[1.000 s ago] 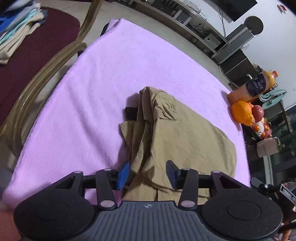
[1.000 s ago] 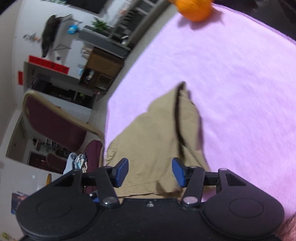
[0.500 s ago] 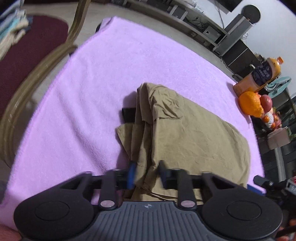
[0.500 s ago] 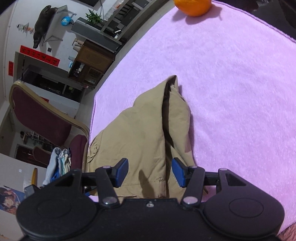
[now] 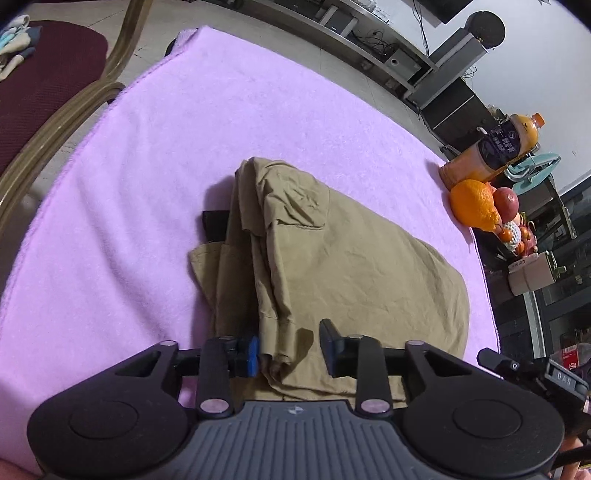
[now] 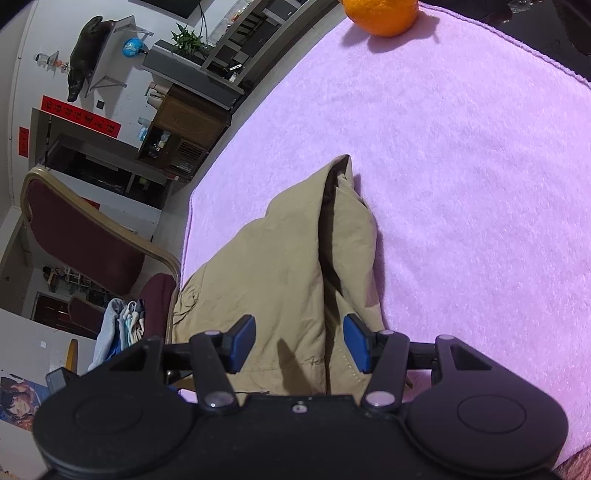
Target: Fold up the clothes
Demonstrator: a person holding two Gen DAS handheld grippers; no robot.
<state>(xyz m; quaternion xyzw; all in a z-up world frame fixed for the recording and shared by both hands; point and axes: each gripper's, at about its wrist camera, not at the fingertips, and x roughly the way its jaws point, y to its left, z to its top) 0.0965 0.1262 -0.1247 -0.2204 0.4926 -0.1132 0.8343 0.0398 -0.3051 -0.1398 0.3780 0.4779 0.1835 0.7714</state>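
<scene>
Lying bunched on the pink blanket (image 5: 140, 177), the khaki garment (image 5: 332, 266) stretches forward from both grippers. The left gripper (image 5: 290, 349) has its jaws spread, with a thick fold of the cloth's near hem rising between them. The left blue pad (image 5: 253, 350) touches that fold, while the right pad stands clear of it, so nothing is pinched. Ahead of these jaws the fabric is layered into long ridges, and a patch pocket (image 5: 295, 201) sits on top toward the far end. A small black piece (image 5: 215, 225) shows from under the garment's far left edge; I cannot tell what it is. Beyond the jaws and to the right, at the blanket's far corner, an orange (image 5: 472, 203) lies just beside a red apple (image 5: 506, 199) and a juice bottle (image 5: 495, 147). Off to the left stands a chair with a maroon seat (image 5: 40, 85).

The right gripper (image 6: 299, 345) also has its jaws spread, hovering low over the garment (image 6: 266, 266), with both blue pads apart above the cloth and gripping nothing. A dark crease runs forward from between these jaws to the garment's pointed far tip. Far ahead, the orange (image 6: 380, 14) rests at the blanket's (image 6: 461, 155) edge. Left of the jaws, a maroon chair (image 6: 85, 236) carries stacked clothes (image 6: 118, 325).
</scene>
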